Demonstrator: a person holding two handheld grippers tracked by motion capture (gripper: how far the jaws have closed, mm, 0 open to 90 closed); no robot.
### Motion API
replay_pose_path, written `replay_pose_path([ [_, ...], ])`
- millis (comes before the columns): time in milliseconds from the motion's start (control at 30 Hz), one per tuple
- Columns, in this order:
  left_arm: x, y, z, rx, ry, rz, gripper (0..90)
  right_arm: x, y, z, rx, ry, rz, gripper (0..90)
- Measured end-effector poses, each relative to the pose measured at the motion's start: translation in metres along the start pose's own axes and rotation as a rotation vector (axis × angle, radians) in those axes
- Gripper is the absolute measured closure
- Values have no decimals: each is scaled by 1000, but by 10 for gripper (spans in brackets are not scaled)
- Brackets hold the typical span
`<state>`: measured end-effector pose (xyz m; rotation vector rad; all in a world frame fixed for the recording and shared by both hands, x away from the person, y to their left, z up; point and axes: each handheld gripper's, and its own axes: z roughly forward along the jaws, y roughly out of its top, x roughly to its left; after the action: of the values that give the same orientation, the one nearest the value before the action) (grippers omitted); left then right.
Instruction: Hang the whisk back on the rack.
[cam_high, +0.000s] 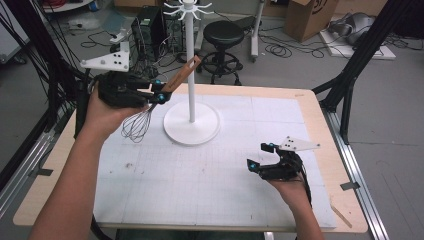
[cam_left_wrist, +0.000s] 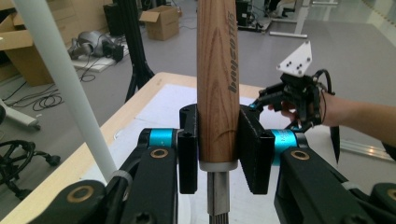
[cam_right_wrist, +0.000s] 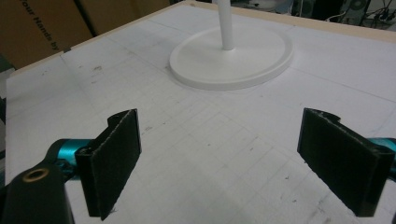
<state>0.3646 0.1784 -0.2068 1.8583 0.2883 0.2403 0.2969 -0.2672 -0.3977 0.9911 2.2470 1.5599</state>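
Observation:
A whisk with a wooden handle (cam_high: 181, 74) and wire loops (cam_high: 136, 125) hangs in the air at the left, tilted, handle up toward the white stand's pole (cam_high: 190, 60). My left gripper (cam_high: 156, 92) is shut on the handle's lower end; in the left gripper view the pads clamp the wooden handle (cam_left_wrist: 216, 70) just above its metal collar, with the white pole (cam_left_wrist: 65, 84) slanting past on the left. The stand has hooks on top (cam_high: 188, 9) and a round white base (cam_high: 191, 123). My right gripper (cam_high: 261, 156) rests low at the right, open and empty, its fingers (cam_right_wrist: 114, 156) wide apart over the mat.
A white gridded mat (cam_high: 210, 165) covers the wooden table (cam_high: 320, 125). A small wooden stick (cam_high: 341, 215) lies near the table's front right corner. Beyond the table stand a black stool (cam_high: 223, 36), cardboard boxes and cables on the floor.

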Motion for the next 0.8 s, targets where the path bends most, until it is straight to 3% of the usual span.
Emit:
replay_pose_path([
  [300,13,15,-5,-2,38,1,712,1,-1,2,17,-2,-9,126],
  [433,22,20,-13,-48,59,-20,712,0,-1,2,12,-3,-7,126],
  [600,33,26,-18,-47,104,-32,712,2,-1,2,17,0,-13,126],
  [800,37,30,-22,-69,128,-44,712,0,-1,2,16,-5,-9,126],
])
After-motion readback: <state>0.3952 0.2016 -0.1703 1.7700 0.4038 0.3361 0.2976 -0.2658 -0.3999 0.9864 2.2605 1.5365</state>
